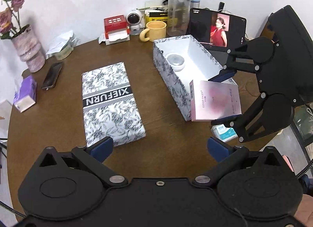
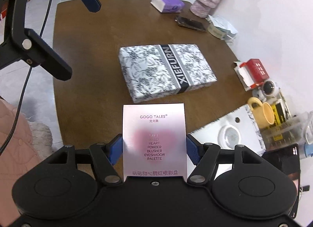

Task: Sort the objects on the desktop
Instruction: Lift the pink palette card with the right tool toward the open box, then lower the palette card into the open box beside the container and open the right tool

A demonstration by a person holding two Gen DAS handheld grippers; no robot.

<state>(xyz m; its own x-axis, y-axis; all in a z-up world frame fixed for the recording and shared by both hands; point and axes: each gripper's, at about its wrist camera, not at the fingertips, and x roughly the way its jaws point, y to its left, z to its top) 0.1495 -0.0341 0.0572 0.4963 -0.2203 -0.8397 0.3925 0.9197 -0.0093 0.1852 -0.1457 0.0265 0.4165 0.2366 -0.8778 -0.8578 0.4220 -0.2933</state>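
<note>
My right gripper (image 2: 154,148) is shut on a pink GOGO TALES palette box (image 2: 154,139), its blue pads pressing both long sides. In the left wrist view the same palette box (image 1: 215,101) hangs over the near end of the open patterned box (image 1: 170,76), held by the right gripper (image 1: 225,98). A round white jar (image 1: 175,61) lies inside that box. The box's patterned lid (image 1: 111,103) lies flat in the middle of the table. My left gripper (image 1: 159,147) hovers open over the table's near side, holding nothing.
A brown table (image 1: 156,148) carries a phone (image 1: 52,75), purple tissue pack (image 1: 25,94), vase of roses (image 1: 29,51), yellow mug (image 1: 154,31), red box (image 1: 115,25), water bottle (image 1: 179,10) and a tablet (image 1: 217,27) along the back. A small teal-and-white pack (image 1: 225,132) sits at the right edge.
</note>
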